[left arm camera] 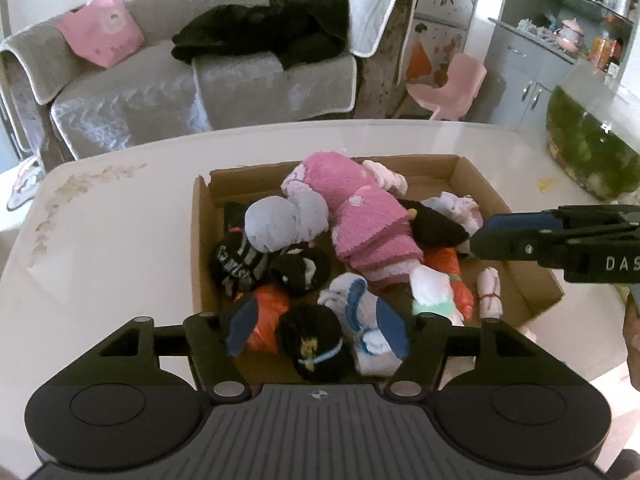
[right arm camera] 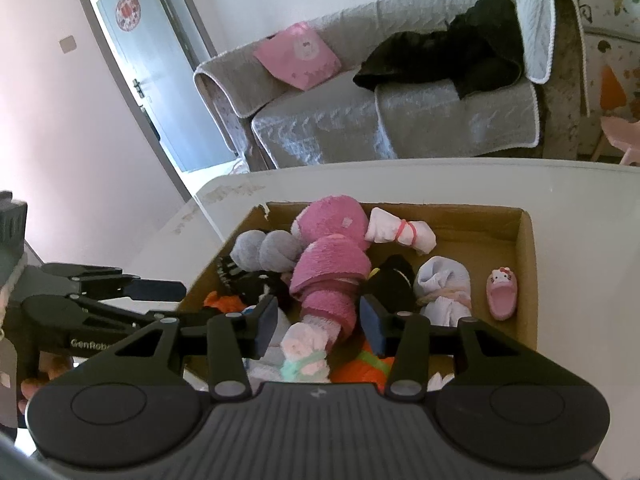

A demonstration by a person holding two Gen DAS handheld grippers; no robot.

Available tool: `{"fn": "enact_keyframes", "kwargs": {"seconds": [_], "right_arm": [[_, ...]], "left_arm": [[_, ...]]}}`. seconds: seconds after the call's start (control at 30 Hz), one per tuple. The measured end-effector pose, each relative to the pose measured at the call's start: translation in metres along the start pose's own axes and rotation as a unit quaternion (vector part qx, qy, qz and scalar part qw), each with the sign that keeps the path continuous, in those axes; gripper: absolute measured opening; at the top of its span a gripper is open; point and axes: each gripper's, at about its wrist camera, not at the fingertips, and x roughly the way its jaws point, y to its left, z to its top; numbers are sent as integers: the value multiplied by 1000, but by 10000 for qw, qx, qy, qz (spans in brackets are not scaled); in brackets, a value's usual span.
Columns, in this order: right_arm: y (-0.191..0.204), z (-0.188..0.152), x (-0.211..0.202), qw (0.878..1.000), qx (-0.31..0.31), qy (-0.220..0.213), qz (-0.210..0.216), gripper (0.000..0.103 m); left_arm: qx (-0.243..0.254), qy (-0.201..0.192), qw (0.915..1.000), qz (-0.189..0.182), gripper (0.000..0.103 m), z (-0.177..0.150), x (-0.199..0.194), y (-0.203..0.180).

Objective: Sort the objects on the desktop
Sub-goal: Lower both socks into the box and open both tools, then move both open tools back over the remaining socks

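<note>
Cardboard makes up the shallow box (left arm camera: 520,280) on the white desk (left arm camera: 120,220), and every place here is told from that box.

At the box's near edge, the left gripper (left arm camera: 318,330) has its fingers spread wide. A black sock ball (left arm camera: 312,344) and a white and blue sock bundle (left arm camera: 368,320) sit between them, but the pads do not press on either. An orange roll (left arm camera: 266,320) lies just beside the left pad.

The right gripper (right arm camera: 318,320) hangs over the near right part of the box. Its fingers are apart too, with the end of the long pink fuzzy roll (right arm camera: 332,276) and a small pale bundle (right arm camera: 306,354) in the gap. I do not think the pads squeeze them.

In the middle of the box sit two grey sock balls (left arm camera: 284,220) and a black striped one (left arm camera: 240,260). At the far side lies a white bundle tied with a red band (right arm camera: 402,232). By the right wall rests a tiny pink slipper (right arm camera: 502,292).

All the socks look soft, light and squishy. They should not break or slip. I would pinch a ball across its fat middle so it does not unroll. The long pink roll may flop, so grab it near its center. The slipper looks harder and smaller, so pinch its sides gently.
</note>
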Motion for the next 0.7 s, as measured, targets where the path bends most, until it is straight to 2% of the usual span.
{"fn": "enact_keyframes", "kwargs": {"seconds": [0.03,0.17,0.4,0.47,0.57,0.7], "right_arm": [[2,-1,-2,10000,1,-17,13,46],[9,-9,-13,9999,6,-63,85,48],[19,-30,-46,9994,98,-314,71,56],[22,-40,-58,9991,124,-393,38,63],[25,-55,-77,9986,129,-506,4,68],[30,-71,-95,9978,121,-621,-208,77]], "left_arm": [[36,-12,10000,7,72,-2,-3,-3],[79,-166,9998,82,87,-11,-22,-12],[-155,-322,9993,68,95,-37,-55,-17],[-237,-372,9990,110,102,-49,-64,-17],[-356,-464,9981,204,103,-69,-79,-14],[-654,-387,9970,145,103,-92,-90,-4]]}}
